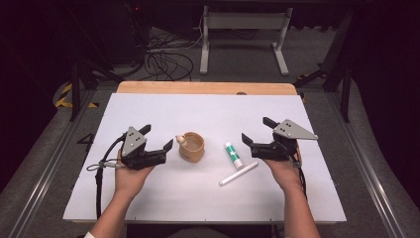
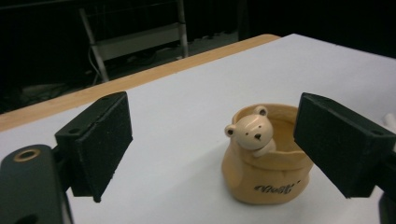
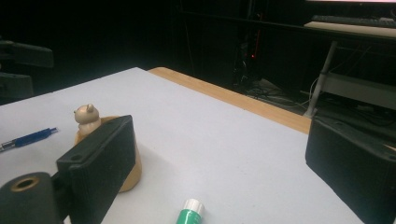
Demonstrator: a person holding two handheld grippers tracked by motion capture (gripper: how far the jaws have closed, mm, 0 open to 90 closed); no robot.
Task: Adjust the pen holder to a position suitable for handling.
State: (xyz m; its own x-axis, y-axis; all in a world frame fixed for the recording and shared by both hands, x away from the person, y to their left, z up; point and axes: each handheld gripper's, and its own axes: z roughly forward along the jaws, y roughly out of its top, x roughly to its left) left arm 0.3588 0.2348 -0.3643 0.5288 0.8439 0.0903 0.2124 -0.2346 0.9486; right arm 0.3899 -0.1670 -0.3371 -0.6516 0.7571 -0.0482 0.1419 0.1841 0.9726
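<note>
A tan cup with a small bear figure (image 1: 191,146) stands upright near the middle of the white table. My left gripper (image 1: 158,136) is just left of it, open, its jaws spread wide with nothing between them. In the left gripper view the bear cup (image 2: 266,163) sits a little beyond the jaws, toward the right one. A green-and-white tube (image 1: 233,154) and a white pen (image 1: 238,173) lie right of the cup. My right gripper (image 1: 255,129) is open and empty beside the tube (image 3: 190,213). Its left jaw partly hides the cup (image 3: 87,116).
The white sheet (image 1: 208,109) covers a wooden table whose far edge (image 1: 208,88) shows bare. A blue pen (image 3: 28,138) lies on the sheet beyond the cup in the right gripper view. A metal frame (image 1: 245,39) and cables stand on the floor behind.
</note>
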